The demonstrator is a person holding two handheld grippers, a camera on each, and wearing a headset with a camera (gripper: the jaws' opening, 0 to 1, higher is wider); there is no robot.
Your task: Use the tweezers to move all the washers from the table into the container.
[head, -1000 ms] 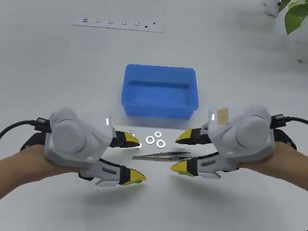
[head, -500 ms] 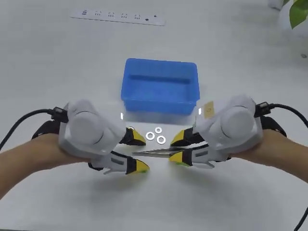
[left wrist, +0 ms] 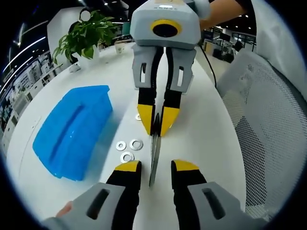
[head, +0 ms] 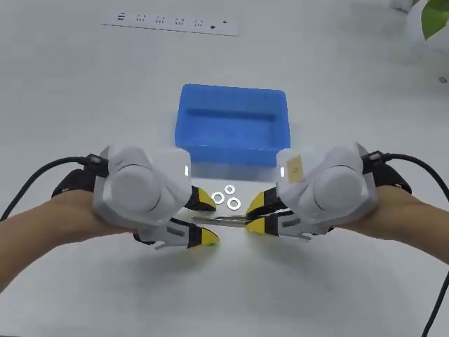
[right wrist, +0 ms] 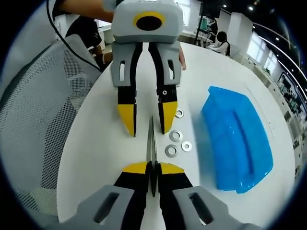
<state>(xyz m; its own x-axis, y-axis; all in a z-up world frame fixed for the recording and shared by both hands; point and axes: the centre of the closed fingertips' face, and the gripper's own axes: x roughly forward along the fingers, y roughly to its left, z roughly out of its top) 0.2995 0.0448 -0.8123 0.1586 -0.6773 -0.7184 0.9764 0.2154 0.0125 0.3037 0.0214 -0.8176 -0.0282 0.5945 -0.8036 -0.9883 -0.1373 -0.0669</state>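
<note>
Right tongs (head: 254, 216) are clamped shut on one end of the tweezers (head: 224, 220). Left tongs (head: 209, 221) gape open around the other end. Both hands sit low over the surface (head: 84, 91), tongs pointing at each other. The blue container (head: 233, 123) is just behind. Washers (head: 235, 203) lie between it and the tweezers. Yellow label on the right tongs, can't read it.
</note>
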